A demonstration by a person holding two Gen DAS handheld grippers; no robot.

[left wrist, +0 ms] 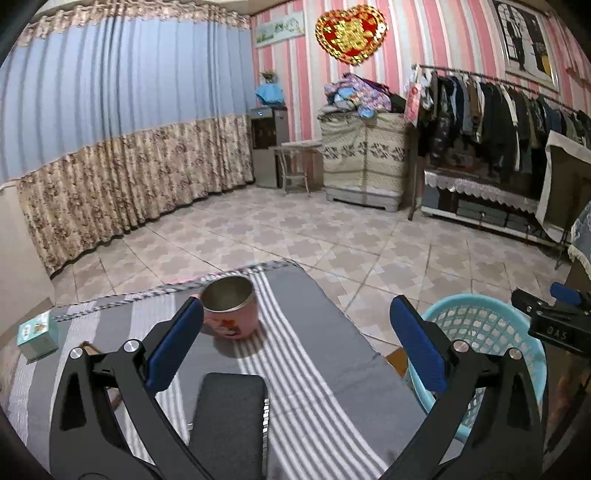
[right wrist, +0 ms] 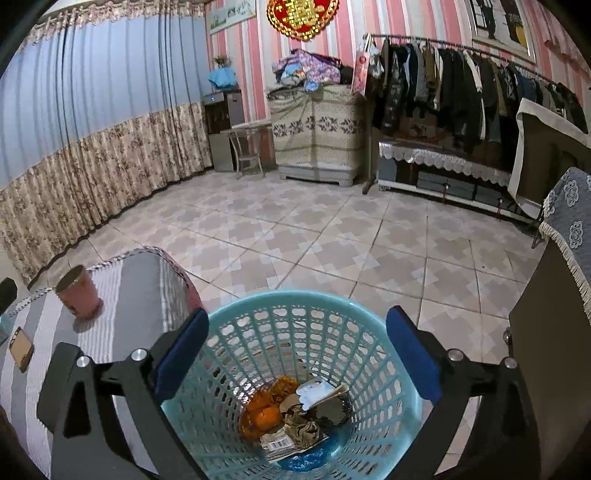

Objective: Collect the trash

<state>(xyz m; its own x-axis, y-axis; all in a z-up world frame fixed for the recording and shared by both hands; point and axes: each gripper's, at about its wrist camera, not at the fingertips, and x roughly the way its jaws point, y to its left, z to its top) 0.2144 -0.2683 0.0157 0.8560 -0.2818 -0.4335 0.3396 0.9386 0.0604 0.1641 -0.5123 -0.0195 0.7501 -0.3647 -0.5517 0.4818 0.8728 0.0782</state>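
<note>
Already most of it looks done. On the striped cloth point(left wrist: 314, 369) only a small box point(left wrist: 38, 334), a pink cup point(left wrist: 231, 308) and a dark phone point(left wrist: 229, 417) remain, none plainly trash. Left gripper point(left wrist: 295, 332) gapes empty above them; right gripper point(right wrist: 297, 354), wide and empty, hangs over the blue basket point(right wrist: 295, 306) where peels and wrappers point(right wrist: 295, 417) lie.

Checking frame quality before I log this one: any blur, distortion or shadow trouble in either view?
Left wrist: fisheye bends the curtain, the heart ornament is blurred, and the pink cup casts a soft shadow. Right wrist: black corners, but the trash in the basket stays legible.
</note>
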